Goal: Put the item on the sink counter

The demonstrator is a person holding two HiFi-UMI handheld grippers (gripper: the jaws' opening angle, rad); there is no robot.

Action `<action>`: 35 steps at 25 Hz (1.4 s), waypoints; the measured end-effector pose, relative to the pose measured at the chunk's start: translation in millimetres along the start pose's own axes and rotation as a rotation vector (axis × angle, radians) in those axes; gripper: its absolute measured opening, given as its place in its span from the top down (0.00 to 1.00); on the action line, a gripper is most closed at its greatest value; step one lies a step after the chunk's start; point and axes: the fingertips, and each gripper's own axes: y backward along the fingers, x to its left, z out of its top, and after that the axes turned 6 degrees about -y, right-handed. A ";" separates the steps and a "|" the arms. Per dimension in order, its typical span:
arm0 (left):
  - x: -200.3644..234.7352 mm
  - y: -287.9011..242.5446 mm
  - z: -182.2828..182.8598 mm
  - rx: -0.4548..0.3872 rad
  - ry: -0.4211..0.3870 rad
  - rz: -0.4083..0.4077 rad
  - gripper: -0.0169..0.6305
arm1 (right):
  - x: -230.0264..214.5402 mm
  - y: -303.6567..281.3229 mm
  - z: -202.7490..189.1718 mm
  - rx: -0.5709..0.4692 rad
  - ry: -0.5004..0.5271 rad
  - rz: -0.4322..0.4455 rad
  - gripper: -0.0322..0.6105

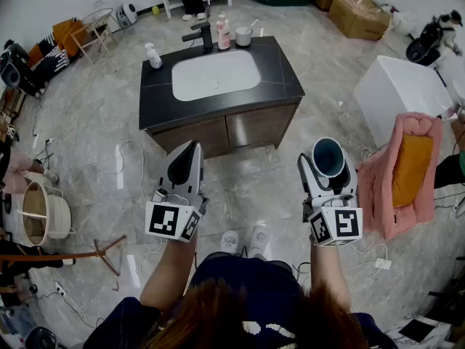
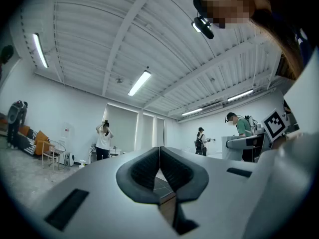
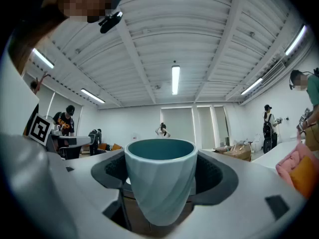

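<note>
Cup: pale teal ribbed ceramic cup (image 3: 160,183) gripped upright in the right tongs (image 1: 328,164), well short of the black-topped sink bench (image 1: 280,75) and its front edge.
Left tongs (image 1: 191,150): closed, empty.
Progress: pickup done; carrying and setting down remain.

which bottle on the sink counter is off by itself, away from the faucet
The small white spray bottle near the left edge of the dark sink counter. The pink bottle stands right beside the black faucet at the back.
</note>
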 end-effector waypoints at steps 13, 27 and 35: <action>37.7 25.9 -0.9 -0.006 0.015 0.003 0.94 | 45.0 -4.8 12.7 -0.044 -0.031 0.038 0.33; 72.0 9.3 -23.8 0.027 0.025 0.013 0.94 | 43.1 -51.2 -6.5 -0.023 -0.071 0.032 0.33; 66.4 -71.1 -31.7 0.025 0.004 0.077 0.94 | -21.6 -118.8 4.0 -0.028 -0.066 0.102 0.33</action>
